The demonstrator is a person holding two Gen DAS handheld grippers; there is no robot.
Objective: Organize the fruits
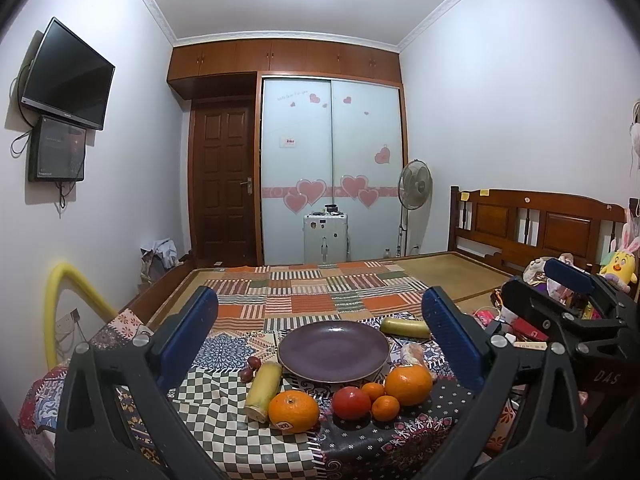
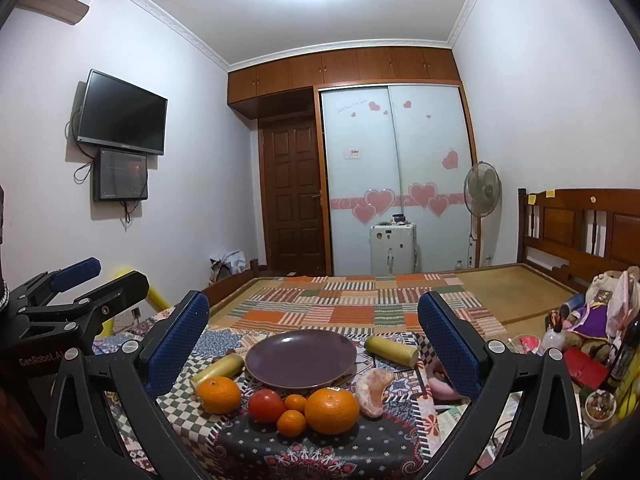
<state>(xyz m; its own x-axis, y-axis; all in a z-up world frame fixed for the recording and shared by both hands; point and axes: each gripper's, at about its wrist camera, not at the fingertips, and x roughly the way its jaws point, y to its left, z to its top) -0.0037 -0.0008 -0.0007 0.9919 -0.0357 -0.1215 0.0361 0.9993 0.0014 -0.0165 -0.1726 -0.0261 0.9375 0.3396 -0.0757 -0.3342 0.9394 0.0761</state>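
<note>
An empty purple plate (image 1: 334,350) (image 2: 301,358) rests on a patterned cloth. In front of it lie a big orange with a sticker (image 1: 293,411) (image 2: 219,394), a red tomato (image 1: 351,402) (image 2: 266,405), two small tangerines (image 1: 385,408) (image 2: 291,423) and a second big orange (image 1: 408,385) (image 2: 331,410). A yellow cylinder (image 1: 264,390) (image 2: 218,368) lies left of the plate, another (image 1: 405,328) (image 2: 392,350) at its far right. A peeled pinkish segment (image 2: 374,391) lies right of the oranges. My left gripper (image 1: 320,332) and right gripper (image 2: 314,338) both hover open above the fruit, holding nothing.
Small dark-red fruits (image 1: 250,368) sit beside the left cylinder. Plush toys (image 2: 600,308), bottles and clutter crowd the right side. A wooden headboard (image 1: 536,224), a fan (image 1: 415,184), a white case (image 1: 325,238) and a yellow hoop (image 1: 68,288) stand around. The patchwork blanket (image 1: 320,292) stretches behind the plate.
</note>
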